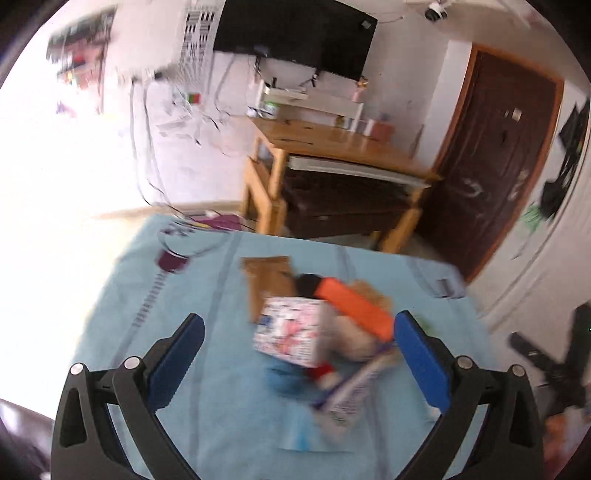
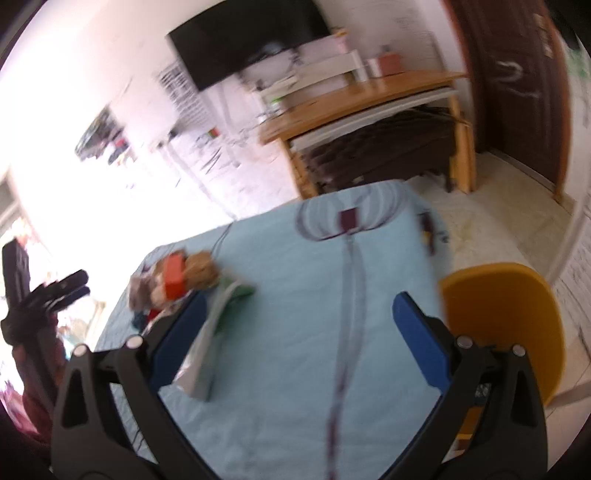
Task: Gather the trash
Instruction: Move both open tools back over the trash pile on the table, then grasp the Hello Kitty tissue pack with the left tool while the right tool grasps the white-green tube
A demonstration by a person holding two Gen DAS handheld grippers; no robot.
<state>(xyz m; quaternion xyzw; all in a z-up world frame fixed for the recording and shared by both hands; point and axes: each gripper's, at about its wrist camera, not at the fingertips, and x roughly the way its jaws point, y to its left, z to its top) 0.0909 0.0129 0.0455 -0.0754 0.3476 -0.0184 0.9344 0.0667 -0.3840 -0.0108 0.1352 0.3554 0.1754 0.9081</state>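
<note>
A heap of trash lies on the light blue tablecloth [image 1: 207,398]. In the left wrist view it holds a white patterned carton [image 1: 290,334], an orange box [image 1: 354,308], a brown cardboard piece [image 1: 267,282] and a purple-and-white wrapper [image 1: 354,387]. My left gripper [image 1: 299,332] hangs above the heap, open, nothing between its pads. In the right wrist view the heap [image 2: 177,284] sits at the table's left, with a silver-green wrapper [image 2: 212,332] beside my left finger. My right gripper [image 2: 295,314] stands open over bare cloth. The other gripper [image 2: 40,295] shows at the left edge.
A yellow chair [image 2: 506,325] stands at the table's right edge. Beyond the table are a wooden desk [image 1: 332,144], a dark wall screen [image 1: 295,33] and a brown door [image 1: 491,147]. Cables hang on the white wall. Both views are motion-blurred.
</note>
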